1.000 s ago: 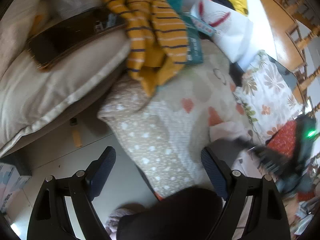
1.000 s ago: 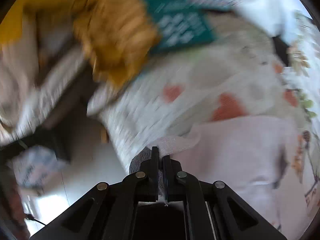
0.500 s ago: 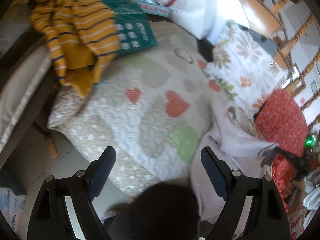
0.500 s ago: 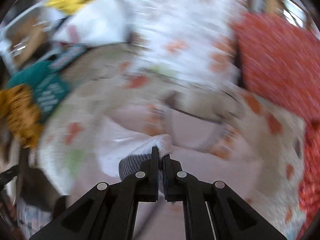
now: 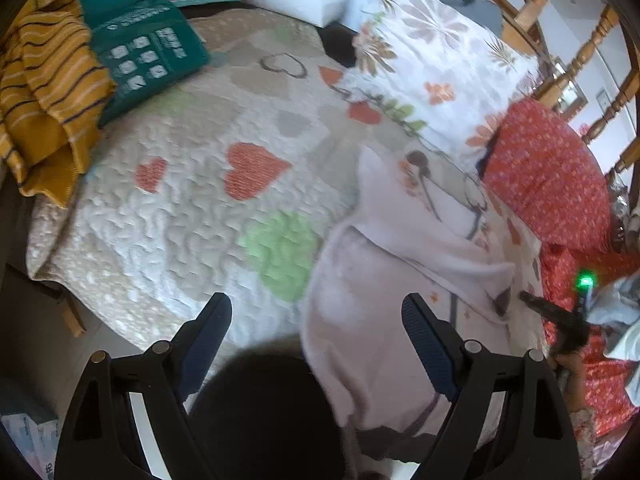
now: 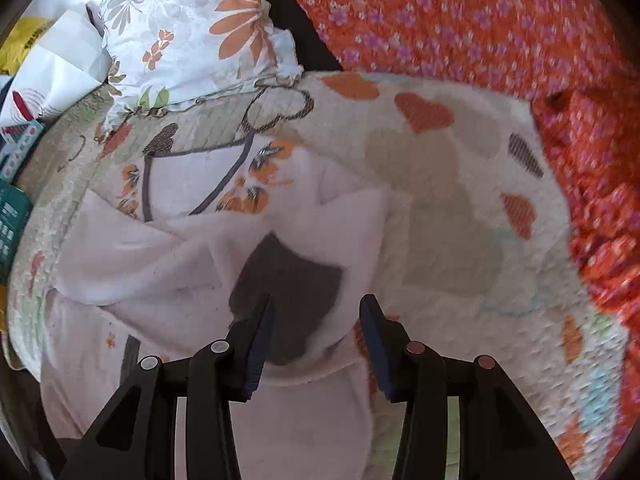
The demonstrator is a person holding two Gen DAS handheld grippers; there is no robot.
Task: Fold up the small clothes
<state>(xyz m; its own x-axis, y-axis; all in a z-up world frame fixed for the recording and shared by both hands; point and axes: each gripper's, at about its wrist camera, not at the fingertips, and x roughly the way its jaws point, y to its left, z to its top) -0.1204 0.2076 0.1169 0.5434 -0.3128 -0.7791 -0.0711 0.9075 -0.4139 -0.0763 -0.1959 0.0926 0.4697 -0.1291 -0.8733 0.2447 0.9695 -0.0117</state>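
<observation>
— So which step is in hand?
— Laying out: the pale garment (image 6: 192,264) lies rumpled on the heart-print quilt (image 5: 208,128), right of centre.
— And the fingers?
— Right gripper (image 6: 316,312) and left gripper (image 5: 316,320) both gape, holding nothing. Next, I'd judge, pinch an edge and flatten it.

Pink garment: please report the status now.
Both grippers open, left, right. Pink garment lies loose on heart quilt, half folded. Nothing blocks.
</observation>
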